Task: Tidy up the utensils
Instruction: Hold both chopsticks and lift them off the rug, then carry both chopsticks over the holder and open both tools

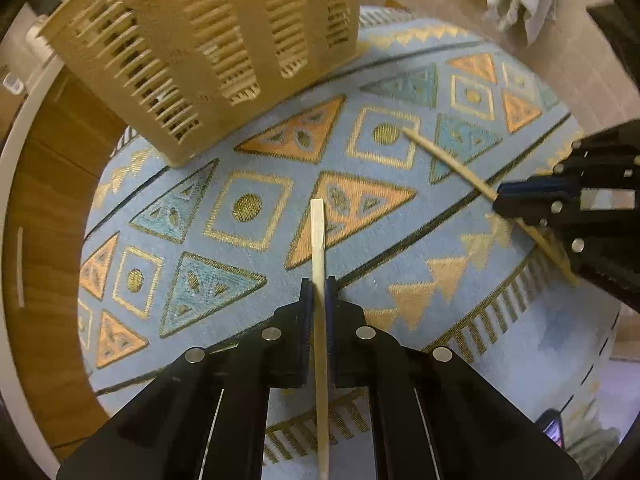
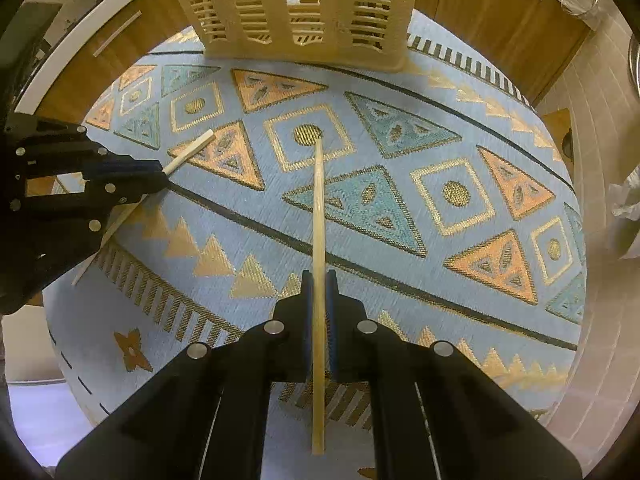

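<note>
While both grippers are pointing steeply down over the patterned blue rug (image 2: 460, 148), each one is clamping a single wooden chopstick between narrow, closed jaws. The left gripper (image 1: 319, 292) is holding the square-ended chopstick (image 1: 318, 236), whose blunt tip is reaching forward over an orange triangle in the weave; the right gripper (image 2: 319, 284) is pinching the tapered chopstick (image 2: 318, 208), whose thin tip is lying over a gold dot. The beige slatted utensil basket (image 2: 304, 8) is standing on the rug just ahead of both tools — well apart from either tip, and nothing of its inside is showing from here.

Judging by the task, the sticks are waiting to be dropped into that basket. The risks are plain: each stick is being gripped near its middle on a thin edge (a poor purchase), so it may pivot or slip when tilted upright. A tip may also catch in a side slat instead of clearing the rim — and the two grippers, working near each other, may knock sticks together.
</note>
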`<act>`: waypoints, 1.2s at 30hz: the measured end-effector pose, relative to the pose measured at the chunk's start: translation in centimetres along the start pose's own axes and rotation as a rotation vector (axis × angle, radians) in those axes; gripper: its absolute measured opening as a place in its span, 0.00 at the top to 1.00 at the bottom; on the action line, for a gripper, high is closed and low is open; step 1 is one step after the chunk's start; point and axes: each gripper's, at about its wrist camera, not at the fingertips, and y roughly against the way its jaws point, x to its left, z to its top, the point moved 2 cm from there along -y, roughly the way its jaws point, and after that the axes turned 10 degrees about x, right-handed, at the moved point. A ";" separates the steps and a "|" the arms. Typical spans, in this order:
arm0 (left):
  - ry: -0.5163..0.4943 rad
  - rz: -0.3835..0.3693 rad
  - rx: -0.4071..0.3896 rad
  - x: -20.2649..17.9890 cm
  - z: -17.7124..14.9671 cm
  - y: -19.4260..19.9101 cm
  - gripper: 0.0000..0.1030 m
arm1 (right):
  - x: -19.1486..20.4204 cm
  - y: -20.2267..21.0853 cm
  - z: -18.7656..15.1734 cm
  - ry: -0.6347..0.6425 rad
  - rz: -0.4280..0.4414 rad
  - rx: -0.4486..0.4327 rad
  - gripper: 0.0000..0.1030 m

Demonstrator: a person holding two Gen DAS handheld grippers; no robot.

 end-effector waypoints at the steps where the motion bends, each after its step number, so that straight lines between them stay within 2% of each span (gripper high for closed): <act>1: 0.010 -0.011 -0.026 0.1 -0.2 0.3 0.96 | -0.3 0.4 -0.3 0.002 0.008 -0.012 0.96; 5: 0.050 -0.057 -0.150 0.9 -1.1 2.7 0.96 | -1.4 2.7 -1.5 0.008 0.065 -0.087 0.96; 10: 0.067 -0.132 -0.370 1.2 -2.0 7.3 0.96 | -2.3 6.5 -2.7 0.038 0.199 -0.269 0.96; 15: 0.085 -0.136 -0.536 1.8 -1.9 10.8 0.96 | -2.3 10.3 -3.2 0.059 0.277 -0.452 0.96; 19: 0.135 -0.134 -0.719 2.6 -2.4 14.7 0.96 | -2.0 13.0 -1.5 0.044 0.307 -0.584 0.96; 22: 0.196 -0.141 -0.848 4.1 -2.4 17.5 0.96 | -2.0 15.3 0.1 0.017 0.292 -0.685 0.96; 24: 0.240 -0.144 -0.918 4.8 -1.8 18.9 0.96 | -2.2 16.6 1.6 0.003 0.325 -0.723 0.96; 26: 0.298 -0.166 -0.986 6.3 -1.0 20.4 0.96 | -2.4 17.6 2.8 -0.013 0.321 -0.753 0.96; 28: 0.345 -0.191 -1.030 7.3 0.0 21.3 0.96 | -2.6 18.6 4.3 -0.034 0.309 -0.785 0.96; 32: 0.370 -0.229 -1.056 8.2 1.7 21.5 0.96 | -3.0 19.8 6.3 -0.063 0.264 -0.827 0.96; 36: 0.403 -0.229 -1.097 9.3 2.3 21.8 0.96 | -4.1 20.9 8.1 -0.116 0.210 -0.886 0.96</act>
